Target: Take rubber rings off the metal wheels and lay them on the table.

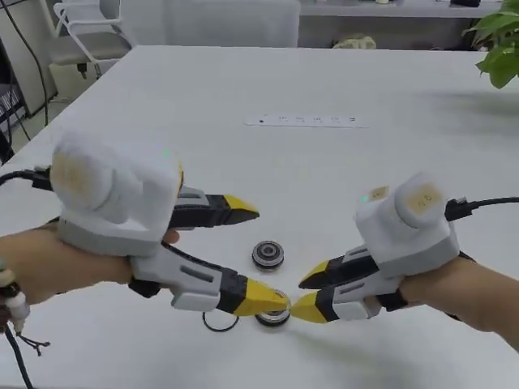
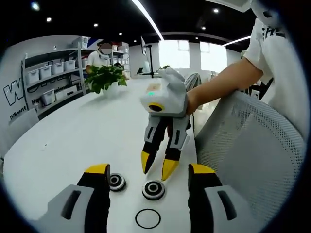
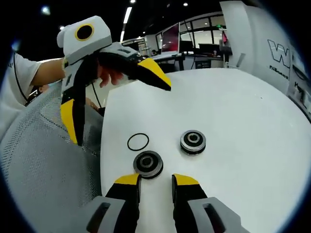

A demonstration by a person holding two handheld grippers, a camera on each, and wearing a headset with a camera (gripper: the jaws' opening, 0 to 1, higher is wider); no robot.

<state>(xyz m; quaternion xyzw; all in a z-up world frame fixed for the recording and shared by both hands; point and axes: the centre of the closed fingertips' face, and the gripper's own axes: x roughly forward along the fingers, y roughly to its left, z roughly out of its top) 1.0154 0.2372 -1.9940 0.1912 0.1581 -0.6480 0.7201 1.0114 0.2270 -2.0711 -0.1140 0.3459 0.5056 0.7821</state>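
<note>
Nearest the person, a thin black ring [image 1: 219, 322] lies flat on the white desk [image 1: 365, 178], free of both wheels. Just beside it stands the near wheel [image 1: 272, 318], and both grippers meet over it. The left gripper [image 3: 116, 104] has its jaws spread wide and holds nothing; in the head view its lower jaw tip overlaps the wheel's top edge, though contact cannot be judged. The right gripper [image 1: 302, 296] comes in from the other side with its jaws parted only a little and nothing between them, their tips just short of the same wheel. The far wheel [image 1: 268, 254] sits a little beyond, apart from both grippers, seen in the head view between the left jaws. Whether either wheel still carries a rubber ring cannot be made out. Farther up the desk lies a white power strip [image 1: 304, 121]. Past the far edge are a plant [image 1: 496, 44] and a white chair [image 1: 85, 32].
</note>
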